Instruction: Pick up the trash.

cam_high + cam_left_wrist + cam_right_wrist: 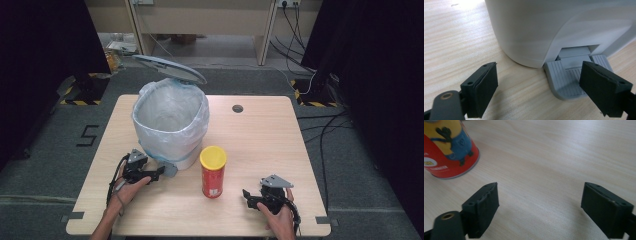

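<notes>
The red can [213, 172], yellow-lidded, carries a cartoon figure in blue overalls; its small print is unreadable. It stands upright mid-table, just beside the bin [170, 122]. The left gripper [539, 85] has jaws wide apart, one over the bin's pedal [570, 77], gripping nothing. The right gripper [540, 207] is likewise spread, empty, near the can.

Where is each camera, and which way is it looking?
High view: above the person's side, looking forward and down at the table, bin and can; forearms and hands enter from below.
Left gripper view: rides the left gripper, low, facing the bin's pedal; its black fingers show.
Right gripper view: rides the right gripper, facing the tabletop; the can stands upper left.
Shared: the can appears in the high and right gripper views.
</notes>
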The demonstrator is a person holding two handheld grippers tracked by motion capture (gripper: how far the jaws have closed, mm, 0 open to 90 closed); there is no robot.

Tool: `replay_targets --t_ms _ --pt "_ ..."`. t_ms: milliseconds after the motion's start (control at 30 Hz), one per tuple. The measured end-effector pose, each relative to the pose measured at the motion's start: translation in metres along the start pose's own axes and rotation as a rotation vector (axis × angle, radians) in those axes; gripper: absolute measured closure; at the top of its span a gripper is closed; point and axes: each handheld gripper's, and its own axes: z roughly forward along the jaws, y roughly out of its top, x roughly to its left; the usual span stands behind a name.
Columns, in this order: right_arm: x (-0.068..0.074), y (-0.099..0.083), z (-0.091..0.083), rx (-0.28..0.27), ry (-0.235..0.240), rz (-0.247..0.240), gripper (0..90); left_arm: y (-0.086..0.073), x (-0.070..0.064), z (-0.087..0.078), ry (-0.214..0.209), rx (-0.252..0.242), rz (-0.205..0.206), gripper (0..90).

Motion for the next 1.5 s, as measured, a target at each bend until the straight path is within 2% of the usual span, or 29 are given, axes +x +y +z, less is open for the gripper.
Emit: replay_targets --t_ms 100,200,467,500,733,900,1133,1167,1300,1400,1500 --pt "0.004 0.004 -0.004 -0.027 -0.003 -0.016 15.4 0.000 0.001 0.000 -0.004 0.000 -0.005 14.3" --pt "0.011 0.008 -0.009 -0.053 0.023 -0.033 15.6 0.000 -0.001 0.000 0.003 -0.001 0.004 14.3" --pt "0.034 0.016 -0.011 -0.074 0.065 -0.092 16.0 0.000 -0.001 0.000 0.007 -0.005 0.008 14.3" --pt "0.040 0.019 -0.012 -0.088 0.079 -0.106 16.0 0.000 0.000 0.000 0.002 -0.003 0.005 14.3" --pt "0.057 0.027 -0.011 -0.128 0.118 -0.145 16.0 0.000 0.000 0.000 0.000 -0.002 0.006 14.3" --pt "0.066 0.031 -0.010 -0.171 0.162 -0.146 16.0 0.000 -0.001 0.000 0.006 -0.004 0.010 14.3" --pt "0.076 0.037 -0.003 -0.207 0.187 -0.156 15.6 0.000 -0.002 0.000 0.012 -0.009 0.017 14.2" --pt "0.080 0.039 0.003 -0.210 0.194 -0.162 15.5 0.000 -0.003 -0.001 0.019 -0.011 0.025 14.3" --pt "0.086 0.042 0.015 -0.216 0.207 -0.167 15.5 0.000 -0.002 0.000 0.013 -0.009 0.016 14.3" --pt "0.089 0.042 0.023 -0.219 0.226 -0.139 15.2 0.000 -0.002 -0.001 0.018 -0.010 0.022 14.3" --pt "0.089 0.043 0.028 -0.233 0.228 -0.133 15.3 0.000 -0.002 -0.001 0.017 -0.010 0.020 14.3"
